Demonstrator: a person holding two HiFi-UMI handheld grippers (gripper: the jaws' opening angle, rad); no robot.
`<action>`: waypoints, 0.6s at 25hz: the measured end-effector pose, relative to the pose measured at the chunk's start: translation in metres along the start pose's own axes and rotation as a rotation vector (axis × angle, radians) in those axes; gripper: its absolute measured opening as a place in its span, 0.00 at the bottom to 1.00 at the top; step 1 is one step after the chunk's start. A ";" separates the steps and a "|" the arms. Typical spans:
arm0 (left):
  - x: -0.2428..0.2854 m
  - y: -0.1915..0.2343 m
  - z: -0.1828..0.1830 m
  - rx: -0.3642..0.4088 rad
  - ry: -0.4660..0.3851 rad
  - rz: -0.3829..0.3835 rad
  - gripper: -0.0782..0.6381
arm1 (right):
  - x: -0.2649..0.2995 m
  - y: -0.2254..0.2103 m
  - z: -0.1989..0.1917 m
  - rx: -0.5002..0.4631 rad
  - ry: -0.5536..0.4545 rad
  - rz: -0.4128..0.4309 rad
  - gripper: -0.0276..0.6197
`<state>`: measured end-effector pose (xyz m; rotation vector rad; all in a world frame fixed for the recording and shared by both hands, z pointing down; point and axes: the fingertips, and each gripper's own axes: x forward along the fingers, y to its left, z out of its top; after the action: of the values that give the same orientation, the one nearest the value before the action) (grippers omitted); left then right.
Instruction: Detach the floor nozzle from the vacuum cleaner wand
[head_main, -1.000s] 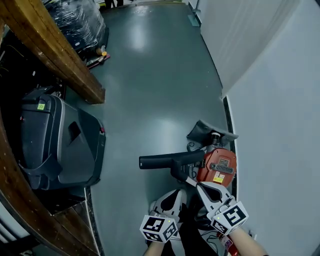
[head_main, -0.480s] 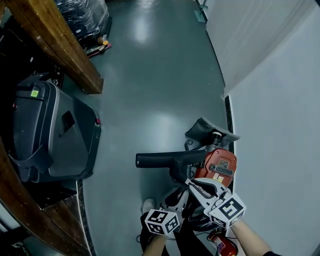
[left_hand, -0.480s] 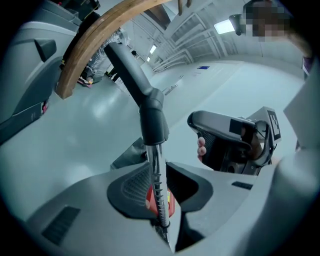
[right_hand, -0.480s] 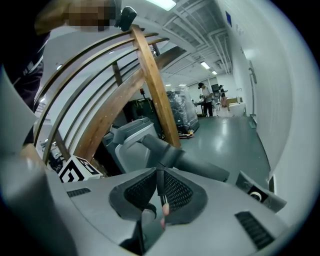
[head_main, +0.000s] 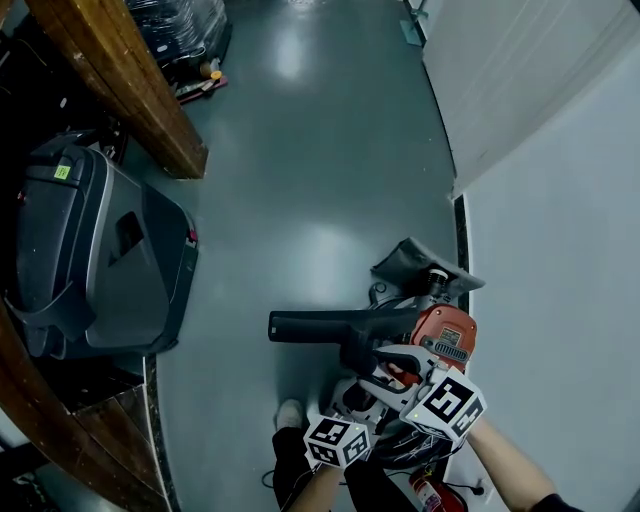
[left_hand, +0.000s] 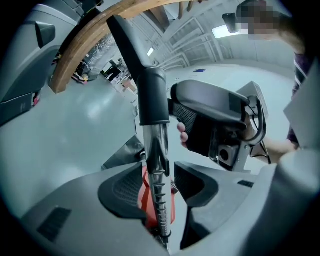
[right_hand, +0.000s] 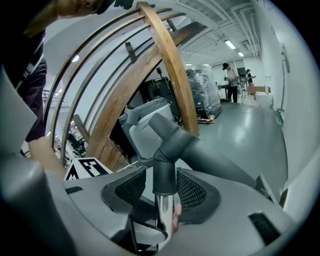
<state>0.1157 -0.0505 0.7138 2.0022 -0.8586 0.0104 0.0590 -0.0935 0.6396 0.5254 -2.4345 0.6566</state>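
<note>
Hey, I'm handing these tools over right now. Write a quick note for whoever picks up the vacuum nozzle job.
Left tool: open, jaws just been opening, chrome wand between them, not gripped.
Right tool: open, jaws just been opening, straddling the wand below a grey elbow.
The vacuum's red body and floor nozzle lie on the floor by the wall.
Done: can't tell if the nozzle is off.
Left: check the joint, then pull the nozzle free if still joined.
</note>
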 end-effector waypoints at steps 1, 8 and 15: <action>0.002 0.000 -0.001 0.001 -0.005 -0.003 0.37 | 0.004 0.000 -0.002 0.000 0.015 0.017 0.33; 0.013 0.000 -0.002 0.033 -0.011 -0.008 0.36 | 0.030 -0.006 -0.011 -0.022 0.082 0.039 0.35; 0.014 0.002 -0.003 -0.001 -0.014 -0.014 0.33 | 0.032 -0.008 -0.014 -0.017 0.094 0.040 0.34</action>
<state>0.1259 -0.0566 0.7210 2.0098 -0.8537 -0.0123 0.0440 -0.0989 0.6719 0.4305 -2.3650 0.6619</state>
